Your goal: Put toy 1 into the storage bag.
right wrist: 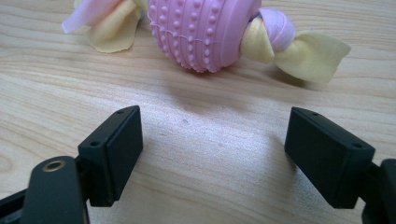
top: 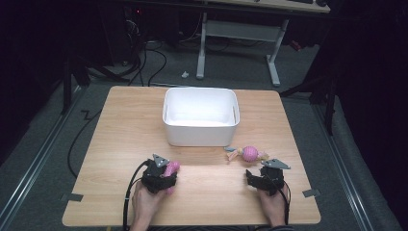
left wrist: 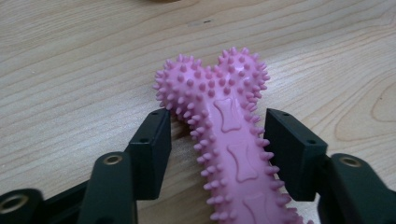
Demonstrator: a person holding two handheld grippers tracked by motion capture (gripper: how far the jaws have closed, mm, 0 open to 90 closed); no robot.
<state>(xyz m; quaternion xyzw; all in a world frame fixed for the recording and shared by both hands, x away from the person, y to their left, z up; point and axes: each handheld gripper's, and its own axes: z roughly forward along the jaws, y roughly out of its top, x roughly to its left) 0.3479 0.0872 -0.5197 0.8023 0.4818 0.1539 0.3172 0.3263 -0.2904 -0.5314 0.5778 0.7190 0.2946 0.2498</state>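
A pink spiky rubber bone (left wrist: 229, 140) lies on the wooden table (top: 120, 130), near its front left. My left gripper (left wrist: 217, 140) straddles the bone's shaft just below its knobbed end. The right pad touches the spikes, while a narrow gap shows beside the left pad. From above, the bone (top: 172, 168) pokes out past my left gripper (top: 167, 174). A pink ribbed ball with yellow and pink cloth knots (right wrist: 203, 32) lies just beyond my right gripper (right wrist: 212, 140), which is open over bare wood. In the high view the ball toy (top: 250, 153) sits ahead of my right gripper (top: 262, 173).
A white plastic bin (top: 199, 134) stands at the table's middle back, its inside bare. A hand holds each gripper at the front edge, with cables trailing off toward the person. Beyond the table are the floor, cables and a desk frame.
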